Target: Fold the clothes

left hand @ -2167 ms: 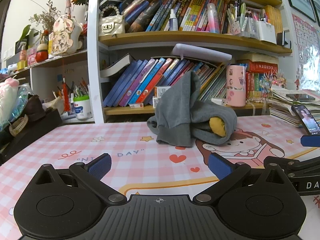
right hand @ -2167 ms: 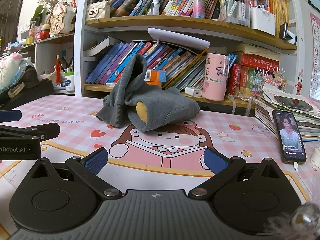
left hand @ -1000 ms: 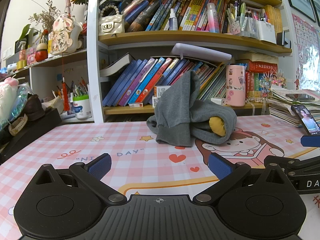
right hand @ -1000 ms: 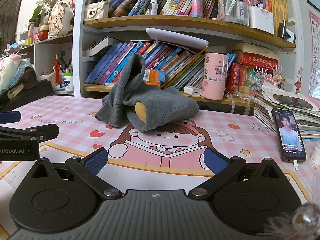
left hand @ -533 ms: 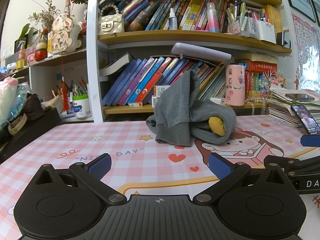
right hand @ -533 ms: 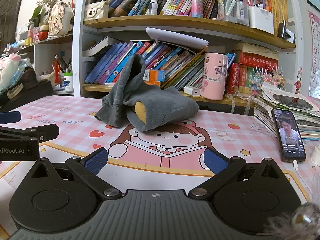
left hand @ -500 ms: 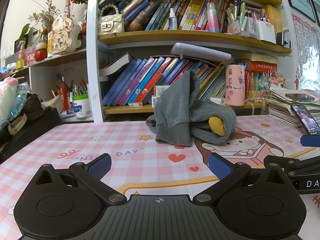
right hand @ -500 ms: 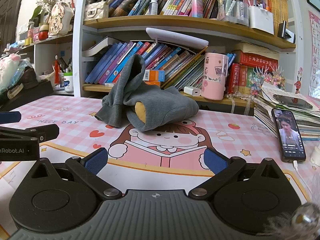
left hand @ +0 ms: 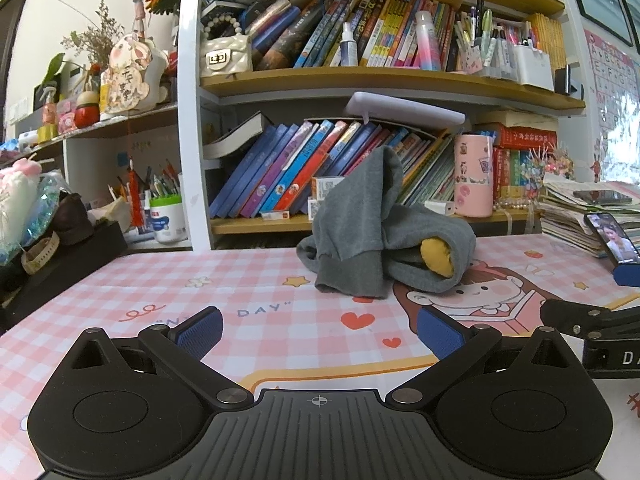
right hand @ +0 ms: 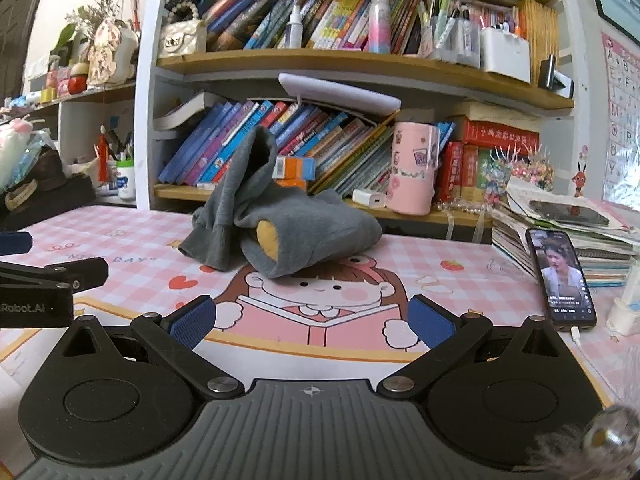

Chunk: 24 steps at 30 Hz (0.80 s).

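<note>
Your left gripper (left hand: 318,334) sits low in the middle of the left wrist view. Its two blue fingers (left hand: 199,331) are spread wide apart, and nothing is between them. Only the pink checked table mat (left hand: 120,292) shows in the gap.

Your right gripper (right hand: 312,322) is at the bottom middle of the right wrist view. Its blue fingers (right hand: 431,321) are wide apart too, and they hold nothing. The mat's cartoon girl with a book (right hand: 316,308) shows between them.

The grey clothing (left hand: 372,240) is a crumpled heap in the middle of the left wrist view, a bit to the right. It lies on the mat, well apart from both grippers. One part sticks up in a peak and leans on the books (left hand: 288,172) on the low shelf behind it. A yellow patch (left hand: 437,256) peeks out of an opening on the heap's right side. In the right wrist view the same heap (right hand: 280,224) is in the middle, a bit to the left.

A pink cup (right hand: 412,168) stands on the shelf, up and to the right of the heap. A phone (right hand: 560,276) with a lit screen lies at the right edge, leaning on a stack of papers (right hand: 568,236). Part of your right gripper (left hand: 592,328) pokes in at the right side of the left wrist view.
</note>
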### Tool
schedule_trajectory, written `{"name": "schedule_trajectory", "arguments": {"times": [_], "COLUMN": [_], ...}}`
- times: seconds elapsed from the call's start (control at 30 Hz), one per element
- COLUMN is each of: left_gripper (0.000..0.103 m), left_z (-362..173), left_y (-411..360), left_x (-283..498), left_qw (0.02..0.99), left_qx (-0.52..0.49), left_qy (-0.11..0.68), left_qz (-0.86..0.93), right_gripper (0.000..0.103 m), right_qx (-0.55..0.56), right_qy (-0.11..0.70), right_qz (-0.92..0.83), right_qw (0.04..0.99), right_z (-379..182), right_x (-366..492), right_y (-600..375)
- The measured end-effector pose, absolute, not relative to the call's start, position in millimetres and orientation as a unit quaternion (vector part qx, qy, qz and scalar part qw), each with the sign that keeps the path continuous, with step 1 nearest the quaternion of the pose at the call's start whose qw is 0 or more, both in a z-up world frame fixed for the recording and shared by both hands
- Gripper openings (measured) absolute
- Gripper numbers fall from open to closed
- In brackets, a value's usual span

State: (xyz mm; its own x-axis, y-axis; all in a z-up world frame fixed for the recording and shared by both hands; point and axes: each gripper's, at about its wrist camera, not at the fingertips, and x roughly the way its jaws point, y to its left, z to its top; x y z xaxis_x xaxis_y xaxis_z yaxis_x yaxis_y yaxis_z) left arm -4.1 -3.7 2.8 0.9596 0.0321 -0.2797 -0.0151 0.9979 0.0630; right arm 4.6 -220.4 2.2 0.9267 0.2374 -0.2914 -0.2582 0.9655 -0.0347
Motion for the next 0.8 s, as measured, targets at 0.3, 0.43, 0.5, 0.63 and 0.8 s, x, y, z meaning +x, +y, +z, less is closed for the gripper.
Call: {"name": "schedule_trajectory", "arguments": {"times": [0.3, 0.43, 0.5, 0.63, 0.8], "left_gripper": [0.103, 0.103, 0.103, 0.103, 0.103], "left_z": [3.7, 4.3, 4.4, 4.6, 5.1], "left_y": [-5.5, -5.0, -4.9, -4.2, -2.8], "left_x": [-8.3, -9.6, -9.7, -10.2, -11.1], "left_qw": [0.991, 0.992, 0.992, 0.992, 0.993], "left_qx": [0.035, 0.033, 0.032, 0.031, 0.026], "left_qy": [0.131, 0.126, 0.125, 0.122, 0.119], "left_qz": [0.001, 0.004, 0.003, -0.003, -0.01], "right_gripper": [0.103, 0.103, 0.103, 0.103, 0.103], "right_qx": [-0.043, -0.04, -0.04, -0.041, -0.045], "right_qy": [0.142, 0.144, 0.147, 0.15, 0.158], "right_qz": [0.132, 0.133, 0.131, 0.13, 0.132], "right_qw": [0.98, 0.98, 0.98, 0.979, 0.978], "right_z": [2.2, 1.8, 1.6, 1.2, 0.6], "right_x": [3.6, 4.3, 5.3, 6.3, 8.4], "right_y": [-217.9, -217.7, -217.2, -217.4, -215.9]}}
